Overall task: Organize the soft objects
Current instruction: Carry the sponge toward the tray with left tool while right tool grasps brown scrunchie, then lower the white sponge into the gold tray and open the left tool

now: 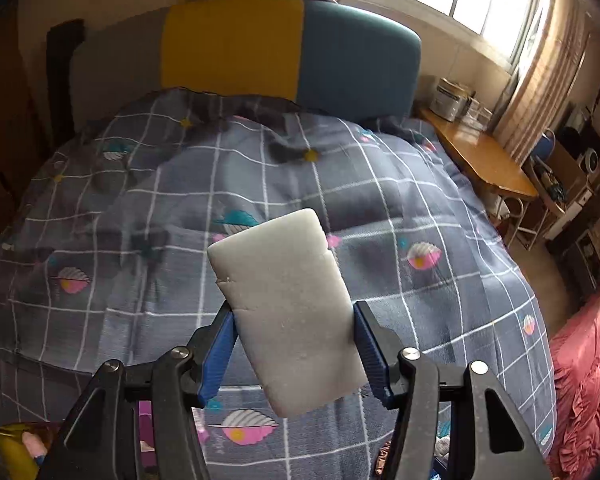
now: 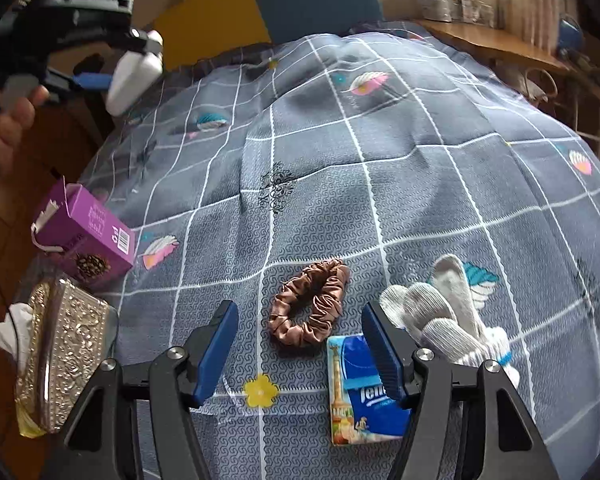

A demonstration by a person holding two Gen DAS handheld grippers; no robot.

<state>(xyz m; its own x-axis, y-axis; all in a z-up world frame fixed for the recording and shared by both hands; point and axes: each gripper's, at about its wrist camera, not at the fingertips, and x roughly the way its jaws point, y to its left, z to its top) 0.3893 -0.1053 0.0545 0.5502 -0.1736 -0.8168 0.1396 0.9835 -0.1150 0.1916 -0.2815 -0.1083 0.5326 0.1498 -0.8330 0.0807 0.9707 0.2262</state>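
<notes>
The left gripper (image 1: 292, 344) clamps a white rectangular foam sponge (image 1: 284, 308) above the grey checked quilt (image 1: 380, 200); the right gripper (image 2: 300, 344) hangs open, seemingly just above a brown satin scrunchie (image 2: 310, 304).

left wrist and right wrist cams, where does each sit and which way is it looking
Left wrist: on the left gripper, angled down the bed toward the headboard; its blue pads clamp a white sponge.
Right wrist: on the right gripper, open, above a brown scrunchie, tissue pack and grey socks; a hand shows top left.
Shared: the sponge, grid-pattern duvet, headboard.
</notes>
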